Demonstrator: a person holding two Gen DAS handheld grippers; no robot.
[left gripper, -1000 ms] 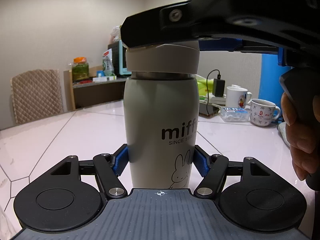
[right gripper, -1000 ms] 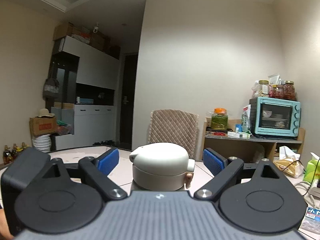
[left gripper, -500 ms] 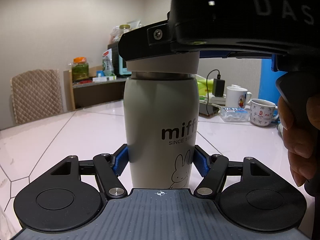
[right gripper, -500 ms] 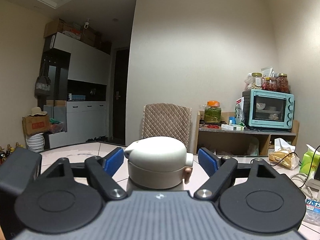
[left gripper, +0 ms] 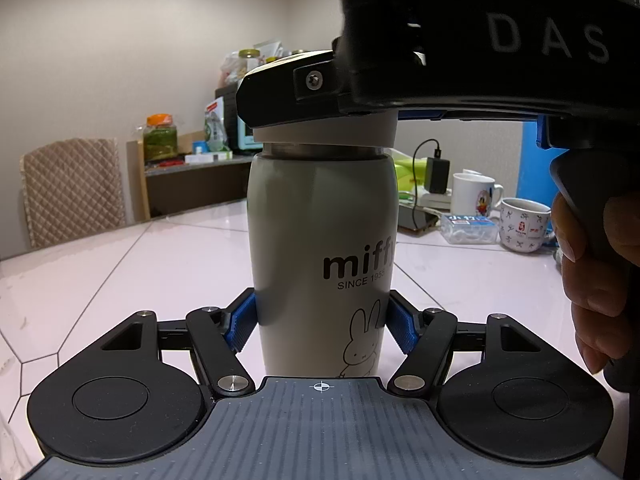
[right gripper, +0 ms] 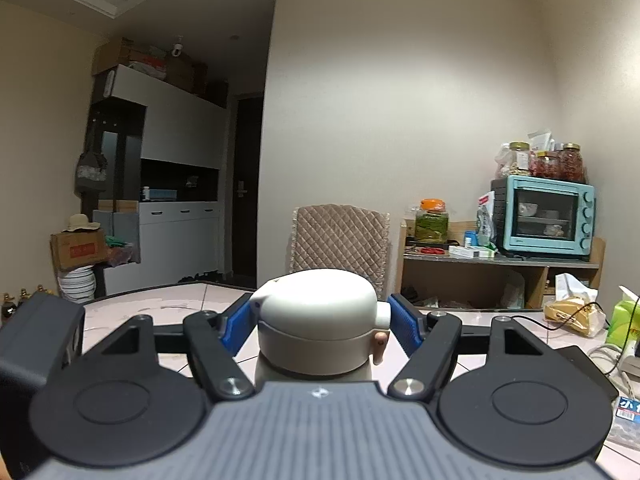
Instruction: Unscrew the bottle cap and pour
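A grey "miffy" flask (left gripper: pixel 320 248) stands upright on the white tiled table (left gripper: pixel 120 264). My left gripper (left gripper: pixel 320 320) is shut on the flask's lower body, its blue pads (left gripper: pixel 239 322) pressed on both sides. The flask's pale domed cap (right gripper: pixel 318 320) sits on top. My right gripper (right gripper: pixel 318 322) is closed around the cap, its blue pads (right gripper: pixel 404 326) touching the cap's sides. In the left wrist view the right gripper's black body (left gripper: pixel 440 68) covers most of the cap (left gripper: pixel 324 130).
Two mugs (left gripper: pixel 524 224) (left gripper: pixel 474 196), a small clear box (left gripper: pixel 470 228) and a charger with cable (left gripper: pixel 434 170) sit at the table's far right. A quilted chair (right gripper: pixel 340 240) stands behind the table. A shelf with a teal oven (right gripper: pixel 548 218) and jars stands by the wall.
My right gripper's fingers have closed from well apart onto the cap's sides, and it has swung around over the flask. My left gripper and the flask have not moved.
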